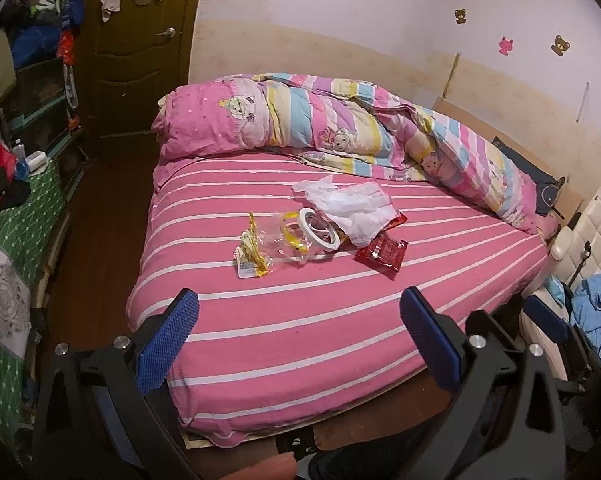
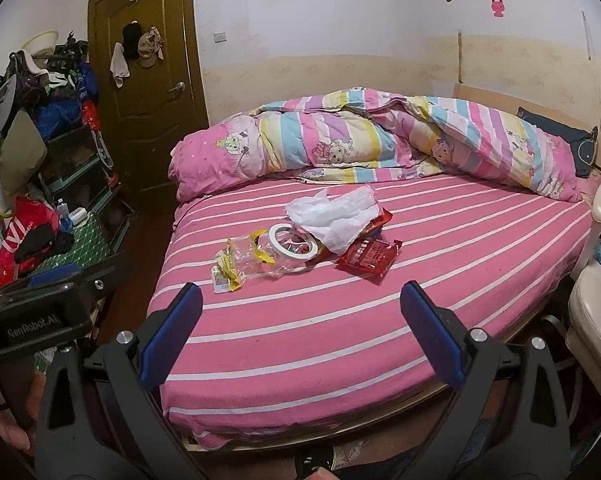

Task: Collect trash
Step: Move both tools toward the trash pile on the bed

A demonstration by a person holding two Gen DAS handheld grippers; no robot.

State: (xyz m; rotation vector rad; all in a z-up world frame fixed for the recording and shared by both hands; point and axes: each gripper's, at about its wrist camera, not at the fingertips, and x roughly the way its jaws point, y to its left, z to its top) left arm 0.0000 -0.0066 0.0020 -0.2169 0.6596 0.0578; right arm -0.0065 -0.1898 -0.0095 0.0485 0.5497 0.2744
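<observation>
Both grippers, left (image 1: 299,310) & right (image 2: 301,306), are hovering wide & empty at lower frame, prob. lining up on the trash (image 1: 320,232) sitting mid-frame on the bed (image 1: 300,340).

Left gripper (image 1: 299,308): black plastic frame, two angled arms with triangular cut-outs, silver round screw heads at the joints. Finger pads (image 1: 168,340) are blue with a fine dotted grip texture, rectangular with rounded tips. Right gripper (image 2: 300,302): same black frame, same silver screws, pads (image 2: 172,332) a darker, smoother-looking blue. In the right wrist view, the left unit's black body shows white "SenRobot.AI" lettering and a small screw. Bare skin visible at the lower edges: fingertip (image 1: 276,465) in the left view, part of a hand (image 2: 14,428) in the right.
</observation>
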